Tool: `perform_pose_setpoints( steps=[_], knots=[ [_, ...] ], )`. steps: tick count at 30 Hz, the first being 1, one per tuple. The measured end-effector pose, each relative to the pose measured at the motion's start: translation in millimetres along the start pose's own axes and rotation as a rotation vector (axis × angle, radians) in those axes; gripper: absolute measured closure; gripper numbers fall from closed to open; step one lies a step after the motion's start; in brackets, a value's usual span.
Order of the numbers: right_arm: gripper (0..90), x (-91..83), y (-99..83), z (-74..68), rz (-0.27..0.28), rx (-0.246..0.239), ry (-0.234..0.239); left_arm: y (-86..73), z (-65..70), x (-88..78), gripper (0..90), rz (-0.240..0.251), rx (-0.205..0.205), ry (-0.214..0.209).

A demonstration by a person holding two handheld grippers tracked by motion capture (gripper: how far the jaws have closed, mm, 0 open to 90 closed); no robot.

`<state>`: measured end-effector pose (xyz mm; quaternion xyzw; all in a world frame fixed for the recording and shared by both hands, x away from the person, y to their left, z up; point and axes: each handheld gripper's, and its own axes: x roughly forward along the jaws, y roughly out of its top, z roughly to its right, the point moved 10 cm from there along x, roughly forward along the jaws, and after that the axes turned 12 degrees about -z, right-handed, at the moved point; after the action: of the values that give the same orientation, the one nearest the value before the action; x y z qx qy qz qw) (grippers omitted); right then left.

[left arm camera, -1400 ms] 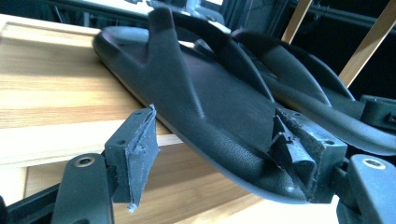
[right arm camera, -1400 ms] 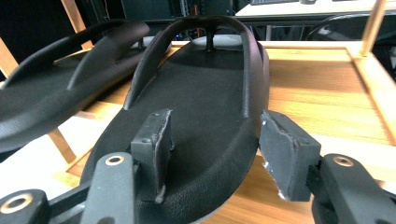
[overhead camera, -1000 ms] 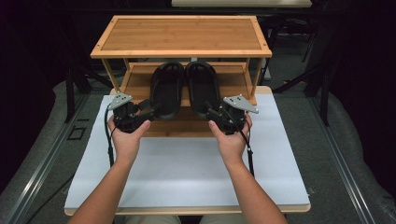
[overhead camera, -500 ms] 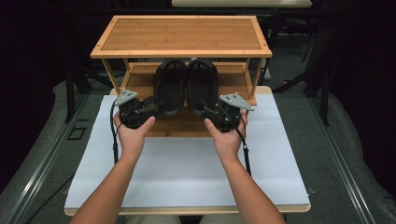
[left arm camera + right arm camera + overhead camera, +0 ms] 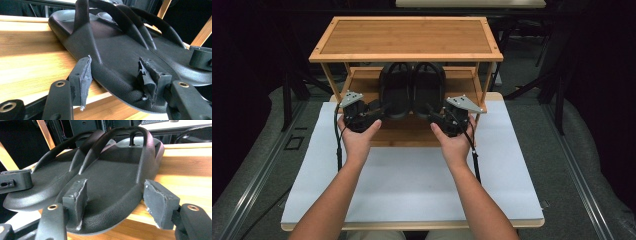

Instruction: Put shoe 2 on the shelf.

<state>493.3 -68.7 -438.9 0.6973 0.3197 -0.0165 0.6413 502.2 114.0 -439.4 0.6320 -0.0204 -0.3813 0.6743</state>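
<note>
We see L gripper pinching black rubber sandal heel on bamboo rack's lower shelf; R gripper, jaws just opened, spread around 2nd sandal.

No readable text

No letters, numbers, brand marks or signs can be read in any view. The soles and straps of the black sandals are seen plain, without a logo or a size stamp that can be made out. The wooden rack is left unmarked on its top and on its lower shelf, and nothing is printed on the white table.
</note>
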Motion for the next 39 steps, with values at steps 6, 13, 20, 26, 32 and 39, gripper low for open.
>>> perform_pose_setpoints(
  steps=[6,13,20,26,32,39],
  knots=[
    [35.8,2.7,1.3,1.3,-0.006,0.006,-0.007,1.0,-1.5,1.4,44.6,0.004,-0.007,-0.003],
    [35.7,3.0,2.0,1.2,-0.015,-0.001,-0.010,1.2,-1.7,1.2,44.6,0.006,-0.014,-0.003],
    [36.6,-0.7,4.1,-0.4,-0.007,-0.016,-0.013,1.8,-2.1,-0.9,44.5,0.007,-0.022,-0.010],
    [36.6,-6.7,8.6,-1.8,0.007,-0.033,-0.017,3.3,-0.8,-4.2,44.0,0.018,-0.014,-0.012],
    [36.6,-8.7,9.1,2.8,0.001,-0.029,-0.030,3.9,-1.1,-8.7,43.6,0.021,-0.005,-0.007],
    [36.8,-12.6,7.5,4.5,0.000,-0.037,-0.027,6.8,-2.0,-17.4,43.3,0.039,-0.009,-0.010]
  ],
)
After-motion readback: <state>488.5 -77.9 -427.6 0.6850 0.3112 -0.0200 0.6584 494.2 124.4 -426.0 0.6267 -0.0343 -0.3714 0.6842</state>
